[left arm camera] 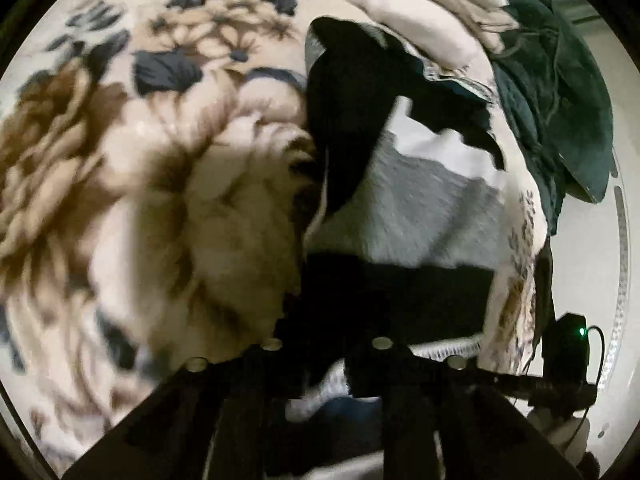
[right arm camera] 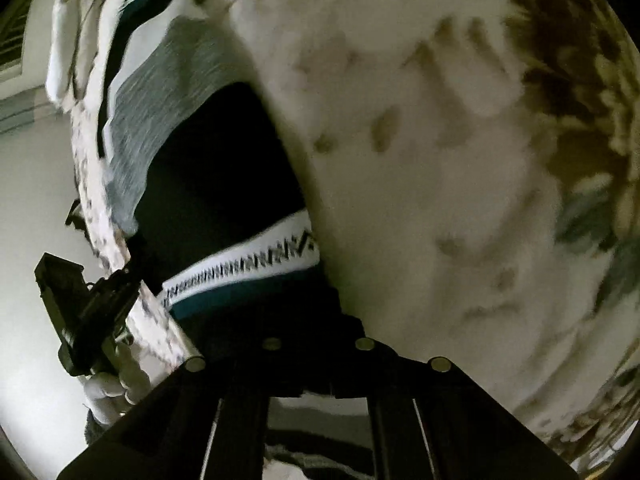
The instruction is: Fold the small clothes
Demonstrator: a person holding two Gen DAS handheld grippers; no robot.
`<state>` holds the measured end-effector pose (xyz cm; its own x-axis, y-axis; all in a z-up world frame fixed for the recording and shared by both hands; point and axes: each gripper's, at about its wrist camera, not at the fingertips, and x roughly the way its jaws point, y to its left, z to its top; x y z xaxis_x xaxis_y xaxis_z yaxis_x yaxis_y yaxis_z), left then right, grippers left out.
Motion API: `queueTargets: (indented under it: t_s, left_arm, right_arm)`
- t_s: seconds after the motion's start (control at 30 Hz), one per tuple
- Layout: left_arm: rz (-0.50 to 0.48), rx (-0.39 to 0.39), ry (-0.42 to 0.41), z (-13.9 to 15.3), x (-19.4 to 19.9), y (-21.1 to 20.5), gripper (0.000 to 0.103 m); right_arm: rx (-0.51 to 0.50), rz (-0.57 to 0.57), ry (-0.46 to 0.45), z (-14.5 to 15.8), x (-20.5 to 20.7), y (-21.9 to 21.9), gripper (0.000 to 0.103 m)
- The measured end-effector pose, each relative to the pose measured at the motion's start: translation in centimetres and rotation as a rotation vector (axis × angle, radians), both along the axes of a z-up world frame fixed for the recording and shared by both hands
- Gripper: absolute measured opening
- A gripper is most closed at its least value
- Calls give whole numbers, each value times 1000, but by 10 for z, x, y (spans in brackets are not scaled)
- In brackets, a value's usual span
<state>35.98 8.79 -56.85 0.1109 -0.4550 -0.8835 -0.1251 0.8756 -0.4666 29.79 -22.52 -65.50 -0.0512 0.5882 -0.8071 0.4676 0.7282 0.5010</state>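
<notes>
Fingers, left gripper [left arm camera: 332,344]: dark, blurred, set close together at the bottom of the left wrist view, with black cloth of the garment [left arm camera: 420,216] bunched over their tips; they appeared closed on that cloth, the pads themselves hidden by it

Fingers, right gripper [right arm camera: 320,344]: likewise dark and near together in the right wrist view, the garment's [right arm camera: 224,184] black panel and white waistband [right arm camera: 248,260] lying directly over the tips; appeared pinched on the fabric, contact not clearly seen

Garment, small, one item: black lower panel, grey mid section, white band beyond, further black portion at the far end; white waistband with dark zigzag lettering and a teal strip beneath it; hung or stretched between the two grippers, over the blanket's edge

Right gripper [left arm camera: 568,356], as seen from the left: black housing with a green light, at the right edge, just beside the garment

Left gripper [right arm camera: 80,320], as seen from the right: black body held by a white-gloved hand [right arm camera: 108,392], at the lower left

Blanket [left arm camera: 120,184]: plush, cream with brown and dark blue floral print, beneath and beside the garment, filling most of both views [right arm camera: 440,160]

Farther: pale folded cloth [left arm camera: 400,12] and a dark green garment [left arm camera: 560,92] heaped at the upper right of the left wrist view

Motion blur throughout; fine detail not determinable
</notes>
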Motion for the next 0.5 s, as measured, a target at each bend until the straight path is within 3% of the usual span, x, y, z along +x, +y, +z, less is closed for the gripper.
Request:
queueTargets:
  t_s: [0.03,0.07,0.1,0.13,0.33,0.5]
  left_arm:
    - [-6,-4,-2,4,-8,1,29]
    - [-9,-13,-7,9,-19,3,43]
    - [-10,-3,-2,12,-36,5,50]
    - [-11,3,5,12,-47,7,50]
    - [12,38,112,-20,-114,11,50]
    - [82,75,67,-35,-117,8,46]
  right_arm:
    - [0,12,3,4,-5,-2,25]
    - [7,26,0,9,-11,-3,39]
    - [20,40,-7,16,-20,-4,44]
    - [28,50,-6,18,-29,-7,49]
    - [64,102,86,11,-119,-15,49]
    - [122,96,91,-18,-151,4,49]
